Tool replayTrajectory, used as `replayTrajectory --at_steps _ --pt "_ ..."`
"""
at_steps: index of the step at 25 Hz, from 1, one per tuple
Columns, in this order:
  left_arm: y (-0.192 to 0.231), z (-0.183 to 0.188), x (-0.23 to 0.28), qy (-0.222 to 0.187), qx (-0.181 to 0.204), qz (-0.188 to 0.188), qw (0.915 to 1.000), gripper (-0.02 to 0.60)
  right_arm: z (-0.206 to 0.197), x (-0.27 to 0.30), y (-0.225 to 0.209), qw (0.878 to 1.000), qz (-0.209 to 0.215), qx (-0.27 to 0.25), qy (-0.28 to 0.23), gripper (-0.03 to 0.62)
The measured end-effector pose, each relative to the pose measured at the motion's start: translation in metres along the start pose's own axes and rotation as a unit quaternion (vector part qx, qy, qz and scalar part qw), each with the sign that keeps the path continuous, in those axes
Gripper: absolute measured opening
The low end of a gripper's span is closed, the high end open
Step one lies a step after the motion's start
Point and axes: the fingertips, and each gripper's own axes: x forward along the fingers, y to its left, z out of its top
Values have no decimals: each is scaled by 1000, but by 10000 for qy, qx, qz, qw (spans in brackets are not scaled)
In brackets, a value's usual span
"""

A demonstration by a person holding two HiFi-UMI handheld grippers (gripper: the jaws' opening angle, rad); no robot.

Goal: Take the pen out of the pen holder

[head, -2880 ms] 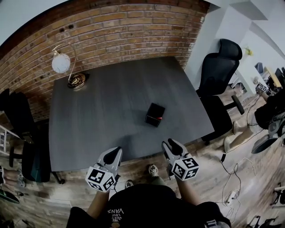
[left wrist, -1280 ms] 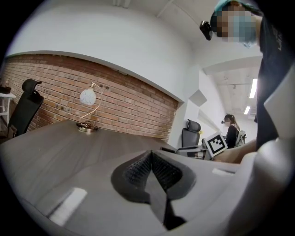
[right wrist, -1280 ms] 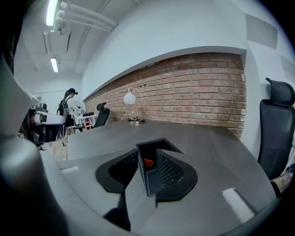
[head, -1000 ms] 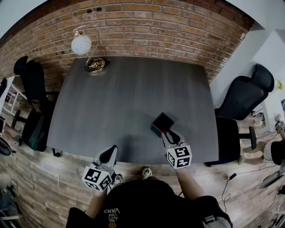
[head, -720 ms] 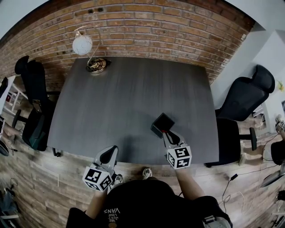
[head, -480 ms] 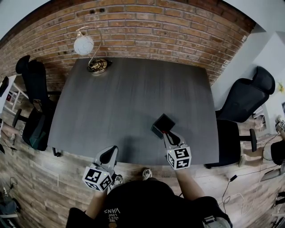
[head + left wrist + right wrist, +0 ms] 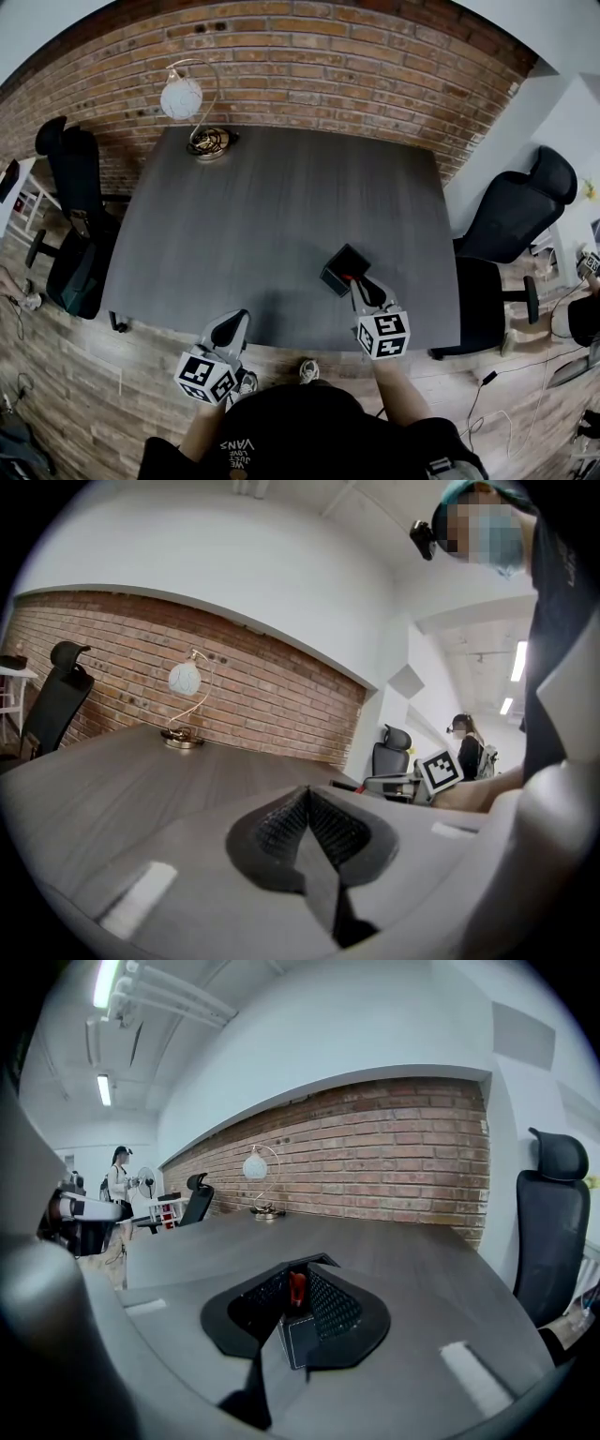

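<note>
A small black square pen holder (image 7: pixel 339 266) stands on the dark grey table (image 7: pixel 262 206) near its front right. A red pen (image 7: pixel 347 277) sticks up out of it. My right gripper (image 7: pixel 357 285) reaches over the table edge to the holder. Its jaws have just been closing, and in the right gripper view the pen (image 7: pixel 296 1290) stands between the pads, which press on its red top. My left gripper (image 7: pixel 236 324) hangs at the table's front edge, well left of the holder. Its pads (image 7: pixel 281 822) meet with nothing between them.
A globe lamp (image 7: pixel 183 97) on a brass base stands at the table's far left corner, before the brick wall. Black office chairs stand left (image 7: pixel 70 225) and right (image 7: pixel 516 211) of the table. A person (image 7: pixel 466 747) stands far off in the room.
My right gripper has gone from beside my body out to the pen holder, and its jaws have closed around the red pen. The left gripper has stayed put.
</note>
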Motion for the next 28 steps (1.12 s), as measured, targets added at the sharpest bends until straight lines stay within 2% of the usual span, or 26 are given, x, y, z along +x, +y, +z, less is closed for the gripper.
replayTrajectory --at_steps 28 --pt "23 18 -21 -43 53 -560 9984 54 68 -64 23 9946 -764 114 -692 58"
